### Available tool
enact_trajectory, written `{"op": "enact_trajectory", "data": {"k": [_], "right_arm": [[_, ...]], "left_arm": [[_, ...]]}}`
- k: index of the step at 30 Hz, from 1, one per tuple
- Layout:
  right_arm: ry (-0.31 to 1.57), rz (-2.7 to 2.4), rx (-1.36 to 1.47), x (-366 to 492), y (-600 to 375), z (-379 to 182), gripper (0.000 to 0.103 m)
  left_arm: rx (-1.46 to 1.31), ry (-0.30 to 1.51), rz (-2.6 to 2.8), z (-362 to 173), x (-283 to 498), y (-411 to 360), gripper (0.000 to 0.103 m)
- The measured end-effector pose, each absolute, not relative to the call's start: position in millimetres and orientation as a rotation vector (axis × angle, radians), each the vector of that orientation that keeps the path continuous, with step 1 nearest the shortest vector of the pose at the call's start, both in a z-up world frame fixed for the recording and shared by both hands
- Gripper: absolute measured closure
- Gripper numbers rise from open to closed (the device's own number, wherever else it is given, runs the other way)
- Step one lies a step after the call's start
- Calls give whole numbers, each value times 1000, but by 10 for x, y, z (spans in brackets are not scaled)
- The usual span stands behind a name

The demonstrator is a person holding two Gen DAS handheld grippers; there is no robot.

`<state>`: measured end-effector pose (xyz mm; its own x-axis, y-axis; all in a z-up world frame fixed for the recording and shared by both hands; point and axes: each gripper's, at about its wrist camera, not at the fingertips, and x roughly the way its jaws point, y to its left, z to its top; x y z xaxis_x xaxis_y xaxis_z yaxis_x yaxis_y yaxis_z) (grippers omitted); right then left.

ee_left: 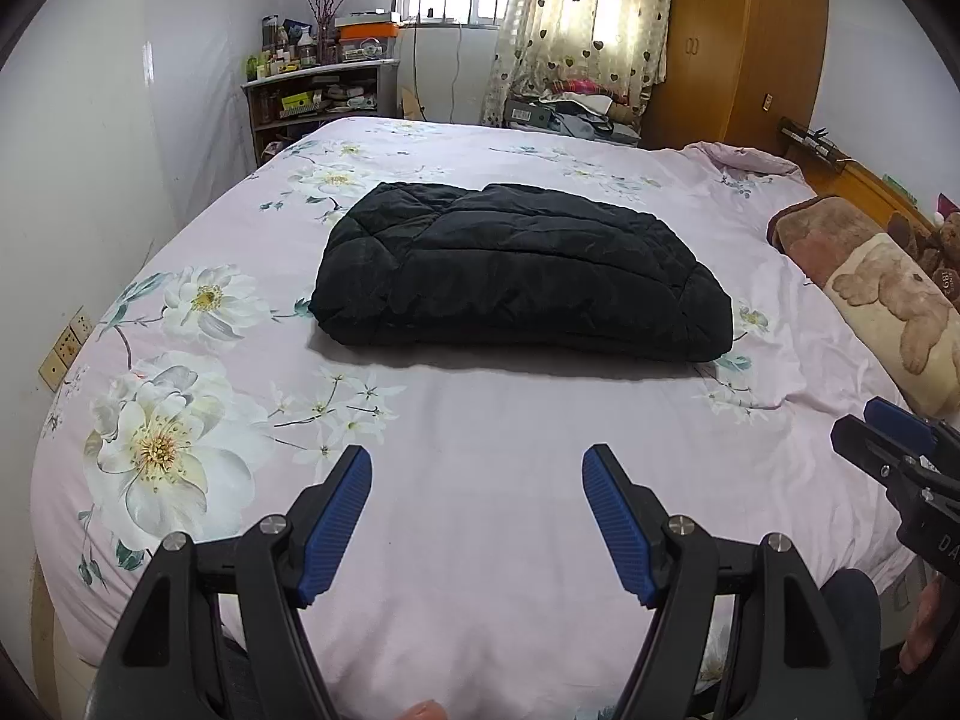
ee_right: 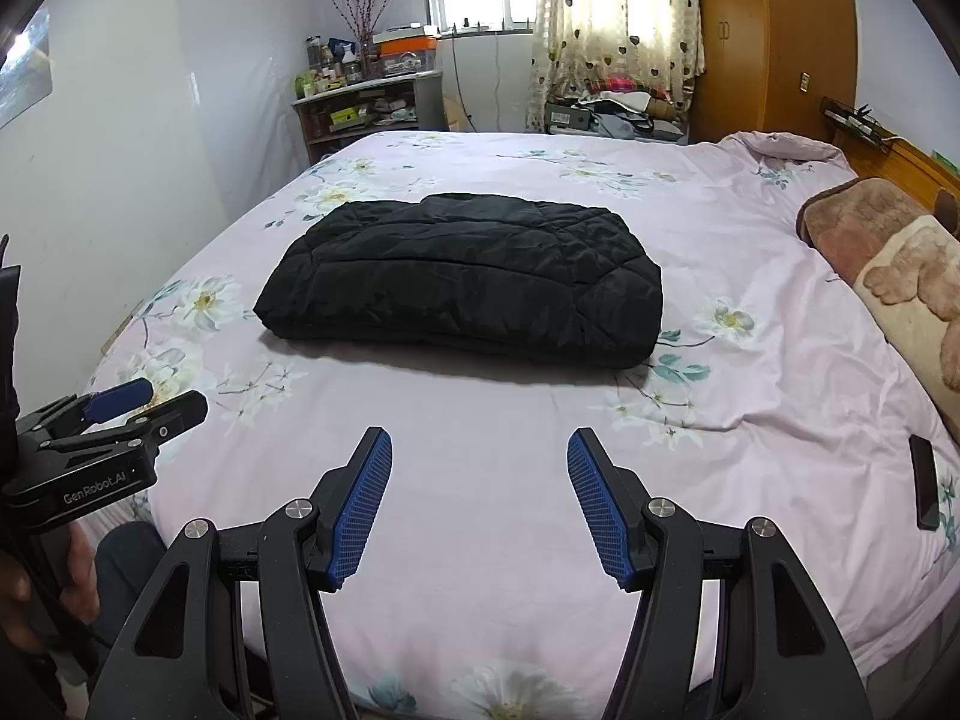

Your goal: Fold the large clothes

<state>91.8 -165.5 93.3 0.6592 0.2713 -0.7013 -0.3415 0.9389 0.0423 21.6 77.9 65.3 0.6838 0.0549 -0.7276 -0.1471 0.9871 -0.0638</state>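
1. Left wrist view: one black quilted jacket [ee_left: 516,276], folded into a flat bundle, its long axis running left to right across the floral bed cover [ee_left: 480,420].
2. One jacket, two grippers, one dark slab [ee_right: 924,483] near the bed's right edge.
3. My left gripper [ee_left: 477,462] stands with jaws apart, empty; the jacket lies ahead of it, well apart.
4. My right gripper [ee_right: 479,444] likewise gapes, holding nothing, jacket ahead.

Your black jacket [ee_left: 516,276]: quilted, puffy cloth, faint sheen. Sheet [ee_left: 480,420], lower frame: smooth matt cotton-like fabric. Wardrobe [ee_left: 744,36], upper right: glossy wood. Your fingertips [ee_right: 363,504]: ribbed blue pads.
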Motion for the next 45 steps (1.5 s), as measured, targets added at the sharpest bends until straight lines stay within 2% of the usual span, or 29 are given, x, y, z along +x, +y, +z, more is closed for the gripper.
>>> {"op": "enact_trajectory", "data": {"k": [45], "right_arm": [[792, 369, -121, 975, -1732, 901, 42]], "left_arm": [[-82, 825, 135, 599, 217, 739, 28]]}}
